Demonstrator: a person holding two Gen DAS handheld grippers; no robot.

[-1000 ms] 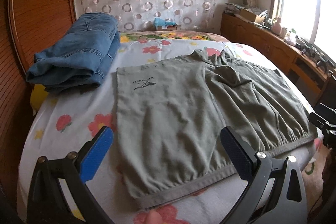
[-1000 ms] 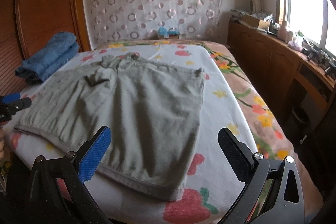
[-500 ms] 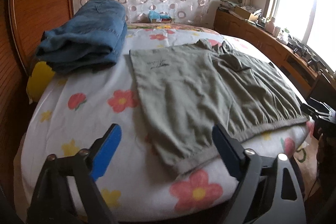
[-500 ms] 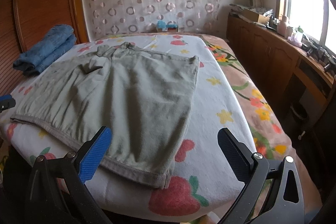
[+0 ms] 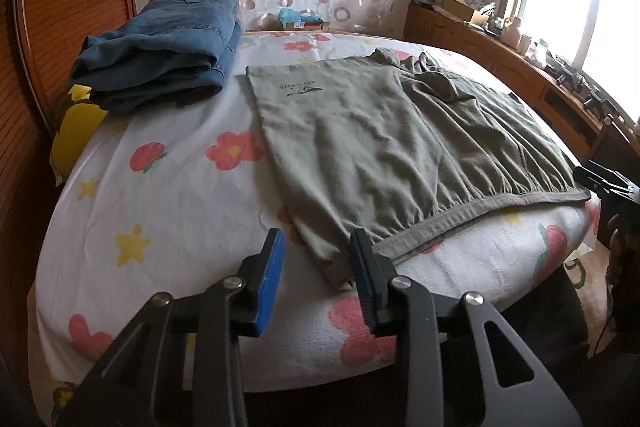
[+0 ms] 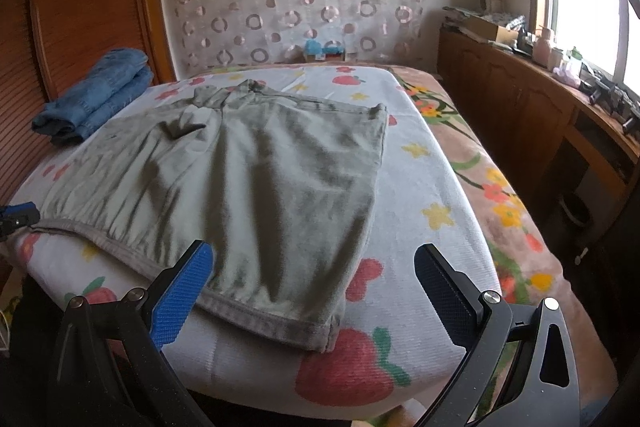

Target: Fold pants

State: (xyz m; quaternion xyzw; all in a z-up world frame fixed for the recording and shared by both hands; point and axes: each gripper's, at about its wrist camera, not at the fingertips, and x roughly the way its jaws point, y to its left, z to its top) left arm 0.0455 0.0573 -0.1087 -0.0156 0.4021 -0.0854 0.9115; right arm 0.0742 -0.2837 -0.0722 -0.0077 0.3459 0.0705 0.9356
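Note:
Olive-green pants (image 5: 380, 147) lie spread flat on the flowered bed sheet (image 5: 160, 207), waistband along the near edge. My left gripper (image 5: 317, 239) hovers at the near left corner of the waistband. Its jaws are closing, and the corner lies in the gap between them with neither pad pressing on it. In the right wrist view the pants (image 6: 248, 179) run away from me. There my right gripper (image 6: 315, 251) stands wide open over the near right corner, holding nothing. Each gripper shows at the edge of the other's view: right gripper (image 5: 604, 183), left gripper (image 6: 16, 217).
Folded blue jeans (image 5: 168, 43) are stacked at the far left of the bed, near the wooden headboard (image 5: 68, 7). A wooden cabinet (image 6: 520, 107) with clutter on top runs along the right wall under the window. A person's hand (image 5: 618, 247) shows at the right edge.
The left gripper's jaws have narrowed from wide open to a small gap. It has drawn back to the waistband's near left corner. The right gripper stays wide open and hardly moves.

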